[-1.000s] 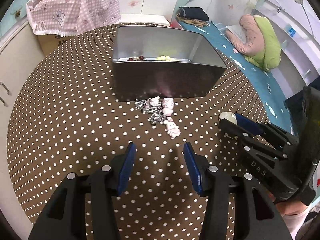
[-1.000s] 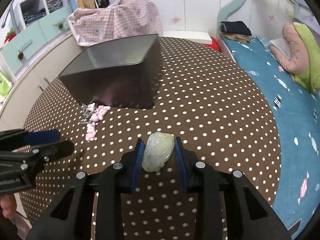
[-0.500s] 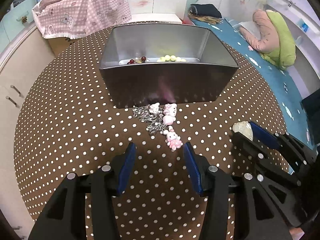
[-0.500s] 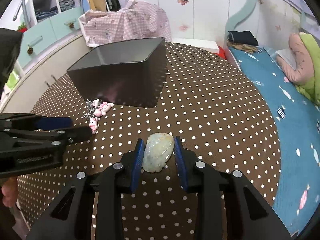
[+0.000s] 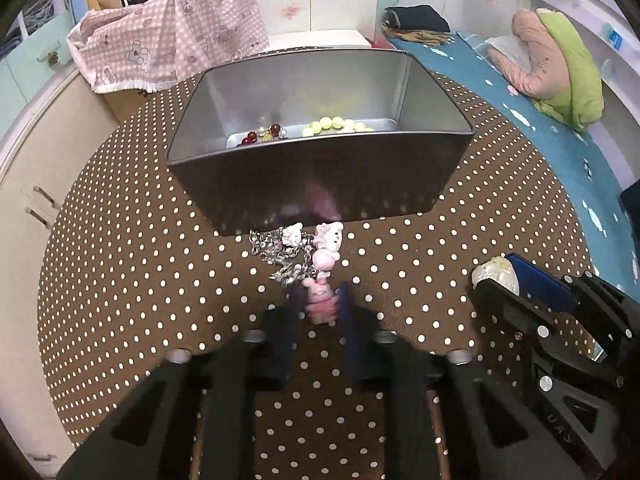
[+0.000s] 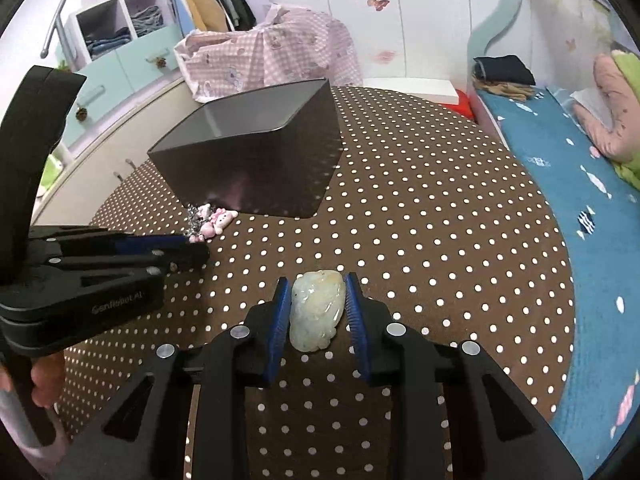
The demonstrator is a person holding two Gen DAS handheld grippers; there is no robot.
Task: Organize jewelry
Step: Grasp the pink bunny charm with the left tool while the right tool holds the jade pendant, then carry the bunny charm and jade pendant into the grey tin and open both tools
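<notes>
Partly done, on present evidence. Already inside the metal box (image 5: 320,92), which stands toward the far edge of the round dotted table (image 5: 120,280), lie a string of yellow beads (image 5: 336,125) and a cluster of red and clear beads (image 5: 264,136), resting on its floor.

Outstanding items number two. A charm chain (image 5: 298,254) with small pink and white figures lies on the table against the box's near wall. The left gripper (image 5: 319,304) has just been closing its jaws, and the nearest pink charm (image 5: 320,300) sits between the pads; blur prevents confirming a firm pinch, though the pads appear to press on it. The rest of the chain is on the cloth, not lifted.

The right gripper (image 6: 318,300) is clamped on a pale carved stone (image 6: 318,310), held near the table's near edge, well apart from the box.

Judgement: both pieces remain to be carried over the rim and released inside.
</notes>
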